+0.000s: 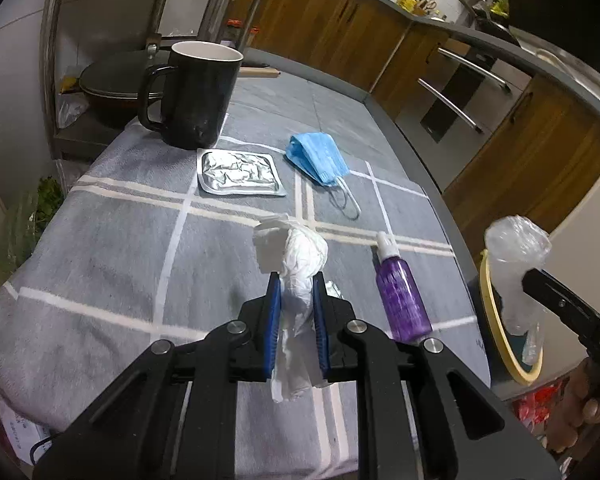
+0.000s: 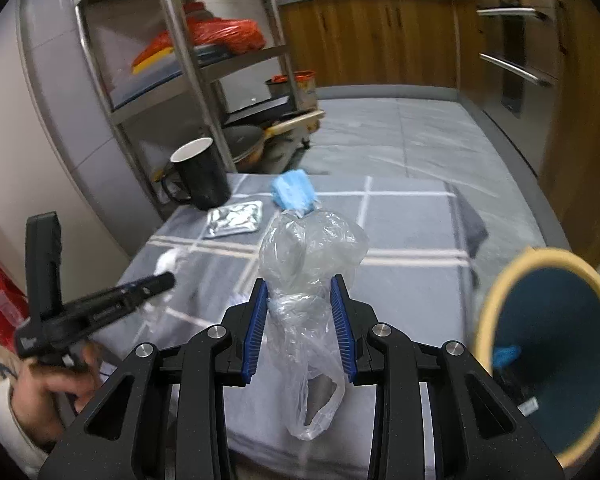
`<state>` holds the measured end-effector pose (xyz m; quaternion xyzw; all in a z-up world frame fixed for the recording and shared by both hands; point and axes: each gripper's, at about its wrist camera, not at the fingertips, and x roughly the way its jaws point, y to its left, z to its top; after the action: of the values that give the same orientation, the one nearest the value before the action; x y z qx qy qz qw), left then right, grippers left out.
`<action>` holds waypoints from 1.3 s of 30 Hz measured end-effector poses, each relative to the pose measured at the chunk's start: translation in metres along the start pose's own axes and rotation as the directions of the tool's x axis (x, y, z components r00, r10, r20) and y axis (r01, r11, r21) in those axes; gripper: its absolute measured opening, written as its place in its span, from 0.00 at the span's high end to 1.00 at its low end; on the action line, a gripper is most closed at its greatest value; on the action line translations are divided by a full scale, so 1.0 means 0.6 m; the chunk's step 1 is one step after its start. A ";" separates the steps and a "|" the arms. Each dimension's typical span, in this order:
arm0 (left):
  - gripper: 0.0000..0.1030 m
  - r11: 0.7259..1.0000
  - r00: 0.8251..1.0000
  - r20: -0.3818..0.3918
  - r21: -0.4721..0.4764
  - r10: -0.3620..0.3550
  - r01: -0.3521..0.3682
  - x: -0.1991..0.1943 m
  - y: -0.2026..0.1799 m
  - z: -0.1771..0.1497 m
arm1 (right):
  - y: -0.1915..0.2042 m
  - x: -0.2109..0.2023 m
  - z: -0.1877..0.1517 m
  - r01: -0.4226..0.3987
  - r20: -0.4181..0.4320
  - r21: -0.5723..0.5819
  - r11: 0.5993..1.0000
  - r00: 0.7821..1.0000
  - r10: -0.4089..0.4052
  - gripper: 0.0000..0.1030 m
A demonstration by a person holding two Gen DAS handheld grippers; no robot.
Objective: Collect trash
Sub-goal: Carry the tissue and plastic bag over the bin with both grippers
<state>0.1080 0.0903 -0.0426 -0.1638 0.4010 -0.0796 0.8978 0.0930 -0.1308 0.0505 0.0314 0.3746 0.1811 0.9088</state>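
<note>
While the left gripper [image 1: 296, 284] pinches the tissue wad [image 1: 296, 252] and the right gripper [image 2: 300, 300] clamps the plastic bag [image 2: 308, 256], each should release squarely above the bin [image 2: 496, 280], just right of both.

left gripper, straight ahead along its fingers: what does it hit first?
Probably the checked cloth on the table, just past the white tissue that the left gripper is shut on. Further along lie the foil packet and blue face mask. Depth is hard to judge through the fisheye.
</note>
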 end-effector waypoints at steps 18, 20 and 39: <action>0.86 0.996 0.996 -0.071 0.072 -0.050 0.055 -0.056 -0.074 -0.090 | -0.123 -0.103 -0.126 0.071 -0.019 0.117 0.991 0.997 -0.069 0.67; 0.86 0.993 0.994 -0.078 0.090 -0.073 0.080 -0.061 -0.093 -0.097 | -0.140 -0.111 -0.139 0.082 -0.017 0.148 0.986 0.997 -0.081 0.67; 0.86 0.934 0.969 -0.167 0.276 -0.183 0.225 -0.005 -0.315 -0.094 | -0.261 -0.188 -0.175 0.170 0.074 0.348 0.922 0.975 -0.208 0.67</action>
<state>0.0617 -0.0980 -0.0081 -0.0637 0.4268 -0.2422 0.8690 -0.0057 -0.3249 0.0205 0.1614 0.3512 0.0232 0.9220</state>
